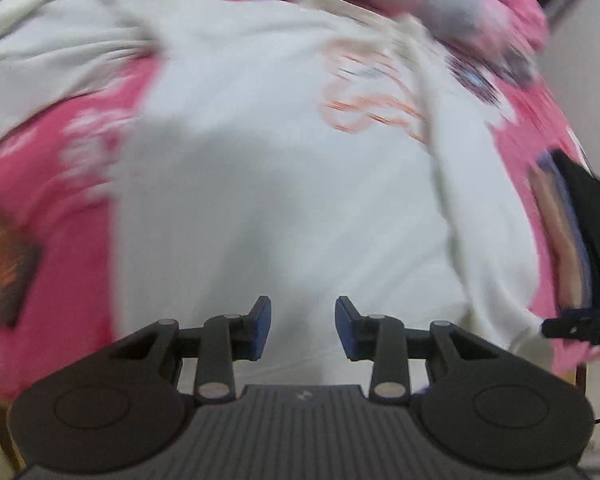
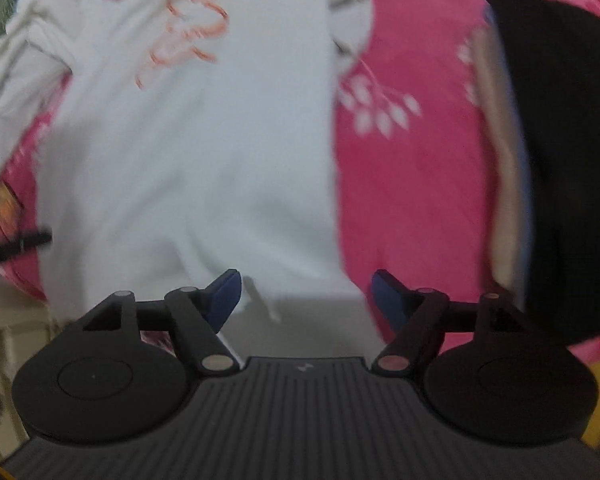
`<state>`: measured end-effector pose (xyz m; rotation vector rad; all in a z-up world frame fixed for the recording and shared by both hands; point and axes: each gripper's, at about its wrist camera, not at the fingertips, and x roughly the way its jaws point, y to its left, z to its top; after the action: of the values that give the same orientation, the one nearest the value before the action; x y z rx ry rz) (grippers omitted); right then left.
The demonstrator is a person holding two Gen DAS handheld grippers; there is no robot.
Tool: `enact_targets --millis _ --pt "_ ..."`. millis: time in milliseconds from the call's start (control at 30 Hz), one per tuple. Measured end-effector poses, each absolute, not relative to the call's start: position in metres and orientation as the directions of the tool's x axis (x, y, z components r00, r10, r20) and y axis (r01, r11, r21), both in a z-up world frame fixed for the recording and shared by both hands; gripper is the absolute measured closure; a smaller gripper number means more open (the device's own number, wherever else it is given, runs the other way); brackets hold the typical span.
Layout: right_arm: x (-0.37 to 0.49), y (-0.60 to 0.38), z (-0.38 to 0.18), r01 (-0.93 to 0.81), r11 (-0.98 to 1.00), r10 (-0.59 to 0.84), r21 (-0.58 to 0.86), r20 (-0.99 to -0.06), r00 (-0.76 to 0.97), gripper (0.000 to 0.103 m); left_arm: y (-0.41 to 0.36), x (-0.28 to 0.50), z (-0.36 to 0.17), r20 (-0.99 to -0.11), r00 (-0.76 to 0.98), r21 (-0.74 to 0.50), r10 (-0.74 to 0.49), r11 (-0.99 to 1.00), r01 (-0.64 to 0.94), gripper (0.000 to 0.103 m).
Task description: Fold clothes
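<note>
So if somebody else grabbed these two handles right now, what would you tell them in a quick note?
Left gripper: jaws open, empty, over the near part of the white garment.
Right gripper: jaws open, empty, at the garment's near right edge.
The garment lies spread on the pink floral cover, orange print at the far end, sleeves bunched. A stack of folded clothes sits to the right.
Done: earlier pieces look stacked. Left: this garment looks unfolded. Both views are blurred.

Pink bedsheet (image 2: 412, 184) with white flower print, brown-orange printed patch (image 1: 4, 264) at its edge
</note>
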<state>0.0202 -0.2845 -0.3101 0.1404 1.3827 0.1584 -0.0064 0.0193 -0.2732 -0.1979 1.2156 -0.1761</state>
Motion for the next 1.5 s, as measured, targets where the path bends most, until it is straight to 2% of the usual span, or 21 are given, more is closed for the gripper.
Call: enact_targets --millis 100,233,400,467,533,567,600,800,933,1033,1133,1167,1200,1233,1267,1400,1500 --pt "0.004 -0.294 -0.326 -0.062 0.982 0.185 0.177 -0.971 0.152 0.022 -0.008 -0.001 -0.289 -0.918 0.323 -0.198 -0.230 0.972 0.130 0.067" --pt "-0.006 -0.300 -0.352 -0.110 0.965 0.249 0.238 -0.962 0.109 0.022 -0.037 -0.005 -0.300 -0.930 0.305 -0.142 -0.207 0.965 0.222 0.067" --pt "-0.010 -0.306 -0.366 -0.142 0.953 0.281 0.268 -0.955 0.090 0.025 -0.051 0.001 -0.310 -0.935 0.305 -0.099 -0.179 0.961 0.259 0.067" --pt "-0.008 -0.305 -0.368 -0.158 0.954 0.269 0.254 -0.959 0.085 0.039 -0.056 0.003 -0.314 -0.937 0.305 -0.082 -0.167 0.958 0.273 0.067" --pt "-0.006 -0.305 -0.366 -0.170 0.954 0.264 0.247 -0.961 0.085 0.067 -0.062 0.005 -0.317 -0.939 0.307 -0.067 -0.153 0.959 0.276 0.066" --pt "-0.004 -0.309 -0.364 -0.154 0.948 0.294 0.279 -0.952 0.086 0.078 -0.063 0.006 -0.318 -0.940 0.309 -0.060 -0.146 0.961 0.271 0.066" --pt "-0.002 -0.314 -0.361 -0.135 0.939 0.329 0.316 -0.940 0.088 0.100 -0.065 0.006 -0.319 -0.940 0.311 -0.053 -0.138 0.962 0.267 0.066" --pt "0.025 -0.362 -0.319 0.053 0.804 0.568 0.592 -0.791 0.227 0.100 -0.071 0.007 -0.323 -0.940 0.325 -0.016 -0.100 0.968 0.251 0.065" --pt "0.076 -0.415 -0.261 0.095 0.617 0.661 0.781 -0.580 0.476 0.101 -0.075 0.008 -0.325 -0.940 0.333 0.007 -0.077 0.970 0.243 0.065" --pt "0.131 -0.466 -0.213 0.012 0.491 0.641 0.871 -0.370 0.673 0.101 -0.077 0.008 -0.325 -0.940 0.336 0.026 -0.063 0.967 0.254 0.065" --pt "0.167 -0.534 -0.181 -0.025 0.347 0.436 0.938 -0.138 0.889 0.095 -0.078 0.008 -0.325 -0.940 0.338 0.035 -0.056 0.966 0.258 0.064" --pt "0.173 -0.552 -0.181 0.002 0.310 0.363 0.951 -0.120 0.924 0.092 -0.078 0.008 -0.326 -0.939 0.339 0.035 -0.055 0.967 0.254 0.064" --pt "0.178 -0.568 -0.183 0.041 0.274 0.292 0.961 -0.124 0.948 0.073 -0.078 0.009 -0.326 -0.939 0.340 0.036 -0.054 0.967 0.251 0.064" --pt "0.177 -0.579 -0.188 0.085 0.243 0.235 0.966 -0.143 0.961 0.046 -0.078 0.009 -0.326 -0.938 0.342 0.037 -0.052 0.968 0.248 0.064" --pt "0.173 -0.584 -0.195 0.124 0.221 0.193 0.967 -0.168 0.967 0.038 -0.078 0.009 -0.326 -0.938 0.343 0.038 -0.050 0.969 0.245 0.064" --pt "0.153 -0.576 -0.227 0.233 0.202 0.190 0.951 -0.271 0.944 0.036 -0.077 0.010 -0.326 -0.939 0.342 0.043 -0.042 0.971 0.237 0.063" --pt "0.143 -0.552 -0.240 0.250 0.277 0.304 0.928 -0.331 0.893 0.037 -0.075 0.011 -0.325 -0.942 0.334 0.052 -0.029 0.972 0.231 0.061"
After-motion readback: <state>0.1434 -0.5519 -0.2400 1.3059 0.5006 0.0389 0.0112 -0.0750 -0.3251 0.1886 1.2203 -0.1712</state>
